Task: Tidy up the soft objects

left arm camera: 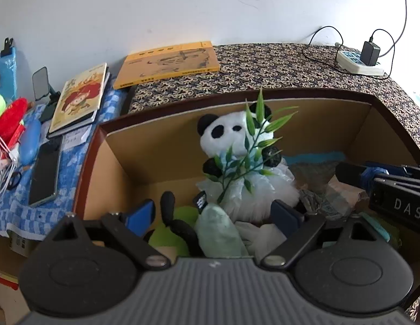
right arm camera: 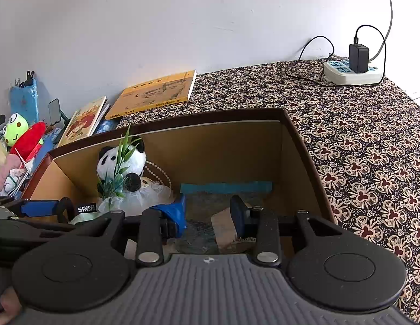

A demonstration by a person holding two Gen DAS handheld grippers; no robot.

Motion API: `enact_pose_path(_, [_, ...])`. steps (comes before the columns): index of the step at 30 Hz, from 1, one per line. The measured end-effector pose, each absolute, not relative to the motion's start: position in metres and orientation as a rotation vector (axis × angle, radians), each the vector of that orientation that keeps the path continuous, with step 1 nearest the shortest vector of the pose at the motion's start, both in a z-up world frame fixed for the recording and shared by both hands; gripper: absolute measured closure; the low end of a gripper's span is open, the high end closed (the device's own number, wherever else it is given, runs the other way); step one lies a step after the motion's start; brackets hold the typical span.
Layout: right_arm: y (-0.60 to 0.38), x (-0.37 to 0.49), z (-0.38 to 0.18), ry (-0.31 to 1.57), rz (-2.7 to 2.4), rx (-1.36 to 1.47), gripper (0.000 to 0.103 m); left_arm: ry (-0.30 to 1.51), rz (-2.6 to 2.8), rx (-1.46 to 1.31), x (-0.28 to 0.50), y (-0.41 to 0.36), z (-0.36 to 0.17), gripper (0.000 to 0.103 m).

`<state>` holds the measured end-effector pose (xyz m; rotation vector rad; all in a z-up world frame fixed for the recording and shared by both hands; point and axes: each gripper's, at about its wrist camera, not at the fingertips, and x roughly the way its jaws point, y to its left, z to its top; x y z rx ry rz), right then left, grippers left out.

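A panda plush (left arm camera: 237, 140) with a green bamboo sprig (left arm camera: 253, 146) sits upright in an open cardboard box (left arm camera: 145, 146). It also shows in the right wrist view (right arm camera: 120, 162), in the box's (right arm camera: 299, 168) left part. My left gripper (left arm camera: 214, 212) is open over the box's near side, with the panda's white skirt and a pale green soft item (left arm camera: 220, 233) between its fingers. My right gripper (right arm camera: 208, 214) is open and empty inside the box, right of the panda. More plush toys, a green frog (right arm camera: 15, 132) and a red one (right arm camera: 29, 140), lie outside at the left.
Two books (left arm camera: 80, 100) (left arm camera: 169, 63) and a phone (left arm camera: 44, 173) lie left of and behind the box. A power strip with a charger (right arm camera: 353, 70) stands at the back right on the patterned cloth (right arm camera: 372, 149). Paper and plastic scraps lie on the box floor.
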<state>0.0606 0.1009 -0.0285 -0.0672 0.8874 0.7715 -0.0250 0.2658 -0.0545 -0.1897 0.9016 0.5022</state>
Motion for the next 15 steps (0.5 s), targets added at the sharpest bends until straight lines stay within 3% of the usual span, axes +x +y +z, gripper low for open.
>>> enact_pose_path(15, [0.099, 0.058, -0.0271, 0.87, 0.767, -0.055, 0.084, 0.885, 0.476, -0.185, -0.0264, 0.2643, -0.0533, 0.013])
